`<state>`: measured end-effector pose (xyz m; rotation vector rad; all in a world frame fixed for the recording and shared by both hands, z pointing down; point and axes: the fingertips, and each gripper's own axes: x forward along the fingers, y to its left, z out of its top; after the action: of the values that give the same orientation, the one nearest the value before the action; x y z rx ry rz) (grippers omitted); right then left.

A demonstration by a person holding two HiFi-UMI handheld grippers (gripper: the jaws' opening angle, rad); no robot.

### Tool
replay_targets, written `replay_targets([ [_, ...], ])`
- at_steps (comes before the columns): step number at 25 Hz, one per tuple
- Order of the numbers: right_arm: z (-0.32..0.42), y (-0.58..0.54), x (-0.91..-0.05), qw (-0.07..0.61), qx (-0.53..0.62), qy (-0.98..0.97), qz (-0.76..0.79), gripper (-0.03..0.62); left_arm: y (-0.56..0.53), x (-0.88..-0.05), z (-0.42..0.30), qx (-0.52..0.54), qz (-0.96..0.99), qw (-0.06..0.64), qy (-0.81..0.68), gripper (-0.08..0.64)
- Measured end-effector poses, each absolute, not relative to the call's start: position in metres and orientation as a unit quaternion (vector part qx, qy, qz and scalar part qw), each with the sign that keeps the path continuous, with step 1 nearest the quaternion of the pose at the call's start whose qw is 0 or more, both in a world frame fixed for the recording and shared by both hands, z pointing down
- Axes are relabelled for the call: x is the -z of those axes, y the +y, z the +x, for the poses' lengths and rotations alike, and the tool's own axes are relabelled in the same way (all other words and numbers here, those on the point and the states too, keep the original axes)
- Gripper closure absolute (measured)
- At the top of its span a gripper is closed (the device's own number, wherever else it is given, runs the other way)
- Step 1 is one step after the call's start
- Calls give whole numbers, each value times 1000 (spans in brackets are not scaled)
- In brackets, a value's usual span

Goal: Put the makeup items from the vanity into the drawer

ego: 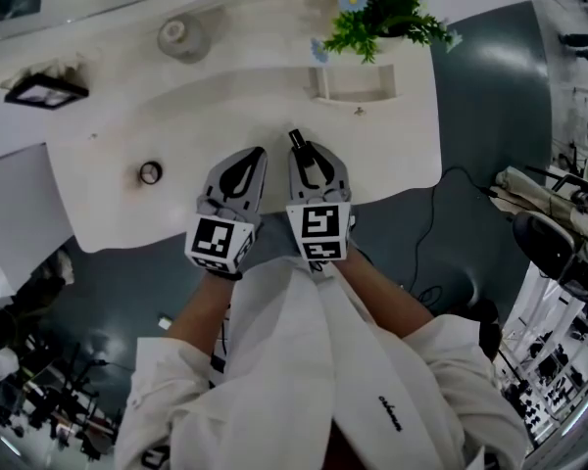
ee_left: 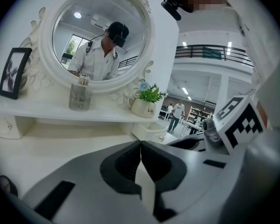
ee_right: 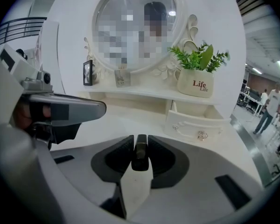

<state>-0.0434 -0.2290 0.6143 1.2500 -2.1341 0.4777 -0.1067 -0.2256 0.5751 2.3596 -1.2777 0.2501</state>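
Note:
Both grippers hover side by side over the front of the white vanity top [ego: 127,135]. My right gripper [ego: 304,149] is shut on a slim black makeup tube [ego: 296,140], which shows between its pads in the right gripper view as the black tube [ee_right: 140,153]. My left gripper [ego: 255,153] is shut with nothing between its pads [ee_left: 130,162]. The small white drawer [ego: 353,81] stands pulled open at the back right, under the plant; it shows ahead and to the right as the drawer [ee_right: 196,125]. A small round dark-rimmed item [ego: 150,172] lies on the top, left of my left gripper.
A potted green plant [ego: 387,18] stands on the raised shelf above the drawer. A glass jar [ego: 181,37] and a black picture frame [ego: 44,91] sit on the shelf to the left. An oval mirror [ee_left: 100,38] rises behind. The vanity's front edge [ego: 274,218] runs just under the grippers.

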Motion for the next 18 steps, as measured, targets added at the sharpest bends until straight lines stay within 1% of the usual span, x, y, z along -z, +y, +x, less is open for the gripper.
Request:
replay_targets([
  [3, -40, -231, -604, 298, -179, -808, 476, 485, -228, -567, -102, -86, 854, 228, -460, 532],
  [18, 3, -264, -554, 259, -159, -801, 516, 485, -262, -531, -46, -63, 883, 201, -419, 532],
])
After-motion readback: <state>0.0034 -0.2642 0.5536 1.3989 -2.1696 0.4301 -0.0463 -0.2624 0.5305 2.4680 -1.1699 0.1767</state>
